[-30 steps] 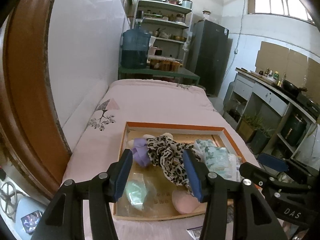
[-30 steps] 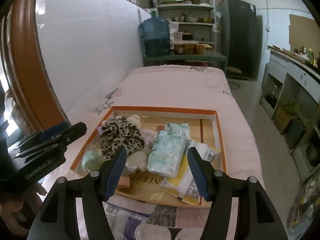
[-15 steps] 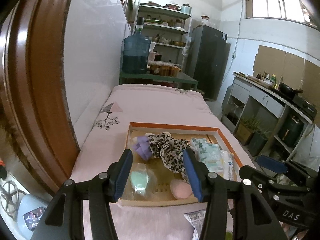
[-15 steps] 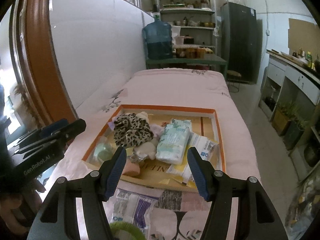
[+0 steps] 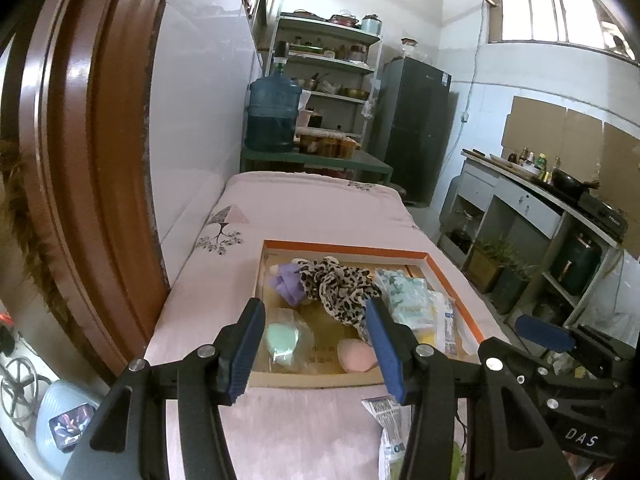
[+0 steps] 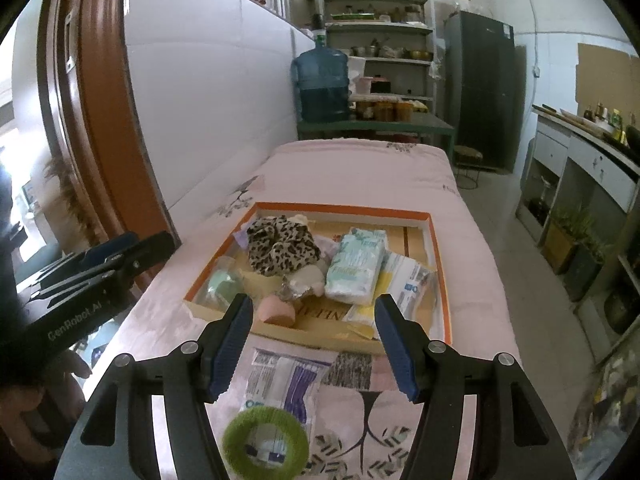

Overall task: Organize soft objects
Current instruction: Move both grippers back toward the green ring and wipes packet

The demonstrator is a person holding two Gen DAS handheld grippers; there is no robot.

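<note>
Pink bedding (image 6: 360, 176) bears the tray (image 6: 344, 209) of soft things ahead of both empty, wide-open grippers (image 6: 314, 344) (image 5: 316, 350).

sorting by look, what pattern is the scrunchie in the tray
Leopard print, tan with dark spots: the scrunchie lies in the tray. Clearest in the right wrist view.

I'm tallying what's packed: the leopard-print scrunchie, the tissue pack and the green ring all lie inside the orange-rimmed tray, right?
Not quite. The green ring lies outside the orange-rimmed tray, on the bed in front of it, as the right wrist view shows. The leopard-print scrunchie and tissue pack are inside.
</note>
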